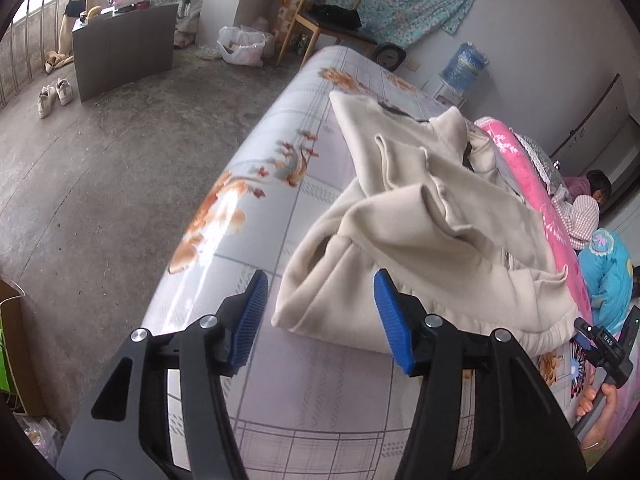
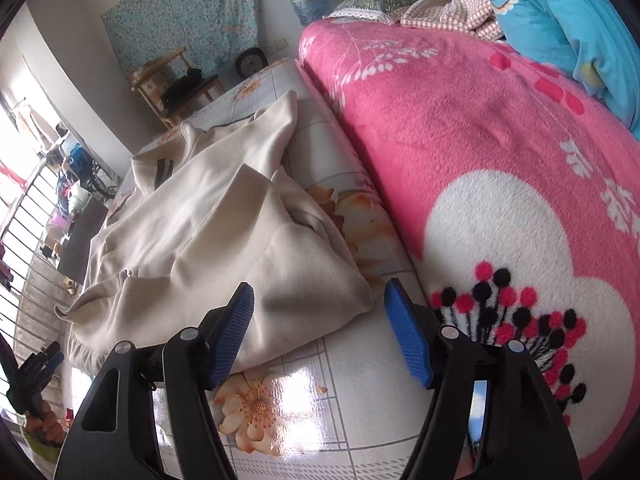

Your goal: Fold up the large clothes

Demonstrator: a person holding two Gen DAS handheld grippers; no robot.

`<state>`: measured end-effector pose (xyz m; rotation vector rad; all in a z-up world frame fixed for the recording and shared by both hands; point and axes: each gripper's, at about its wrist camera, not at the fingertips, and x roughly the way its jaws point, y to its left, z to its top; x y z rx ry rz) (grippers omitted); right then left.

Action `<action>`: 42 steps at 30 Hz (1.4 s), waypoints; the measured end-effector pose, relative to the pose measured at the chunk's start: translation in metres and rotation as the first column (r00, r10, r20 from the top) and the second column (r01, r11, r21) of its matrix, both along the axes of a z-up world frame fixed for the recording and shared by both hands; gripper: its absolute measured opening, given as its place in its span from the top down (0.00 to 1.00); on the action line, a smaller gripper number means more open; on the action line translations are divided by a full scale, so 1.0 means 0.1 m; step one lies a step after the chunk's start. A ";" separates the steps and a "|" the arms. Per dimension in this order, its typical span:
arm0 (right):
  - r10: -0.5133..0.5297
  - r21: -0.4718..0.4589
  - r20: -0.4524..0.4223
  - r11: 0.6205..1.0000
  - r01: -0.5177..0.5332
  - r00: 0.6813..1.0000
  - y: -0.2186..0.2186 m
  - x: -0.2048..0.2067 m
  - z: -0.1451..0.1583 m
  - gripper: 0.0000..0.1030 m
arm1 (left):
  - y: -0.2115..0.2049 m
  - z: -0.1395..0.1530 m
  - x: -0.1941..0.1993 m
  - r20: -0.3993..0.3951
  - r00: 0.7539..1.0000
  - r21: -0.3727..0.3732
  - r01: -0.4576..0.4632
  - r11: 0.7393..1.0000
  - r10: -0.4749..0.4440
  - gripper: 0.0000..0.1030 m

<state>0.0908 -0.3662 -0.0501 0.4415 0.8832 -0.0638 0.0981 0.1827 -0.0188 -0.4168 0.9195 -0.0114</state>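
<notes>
While both grippers hang over the near edge of the bed, neither holds anything. Left gripper [image 1: 320, 312]: fingers [image 1: 250, 322] spread, nothing pinched; cream garment [image 1: 420, 240] lies just ahead, its near hem corner sitting roughly between the two blue pads but not pressed by either. Right gripper [image 2: 320, 328]: fingers [image 2: 408, 338] also spread and empty; the garment's right corner [image 2: 352, 280] sits just ahead of the gap, slightly toward the left finger. No earlier frame, so motion not stated.

Garment is crumpled and partly doubled over itself on the glossy floral bed cover [image 1: 320, 392], collar end far from the fingers, a sleeve or flap bunched on top. Pink blanket [image 2: 480, 140] lies to the right of the right fingers, touching or very near the garment's far side edge.

Judgement: the fold looks unfinished; next grasp probably goes for the two near corners.

Risks:
- Fabric is layered at the near hem, so a pinch may catch only the top layer, or several, and the fold comes out skewed.
- Cover looks slick; the garment could slide toward the bed edge when dragged.
- Right fingers close to the pink blanket; a wide closing could snag its pile instead of the garment.
- Bunched sleeve on top may flop out when lifted.
- Uneven grasps left versus right would twist the hem.
</notes>
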 end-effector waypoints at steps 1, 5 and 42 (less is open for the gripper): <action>0.003 -0.004 -0.009 1.000 -0.003 1.000 0.01 0.02 -0.04 0.35 | -0.05 -0.05 0.02 -0.020 1.000 0.017 0.003 1.000 -0.002 0.49; 0.017 -0.061 -0.002 0.998 -0.017 1.000 0.08 0.12 -0.05 0.32 | -0.17 -0.17 0.08 -0.041 0.999 0.073 0.008 0.997 -0.005 0.48; 0.085 -0.152 0.012 0.985 -0.082 0.996 0.11 -0.73 0.36 0.66 | 0.01 0.33 -0.90 0.066 0.997 0.148 0.037 0.988 -0.047 0.85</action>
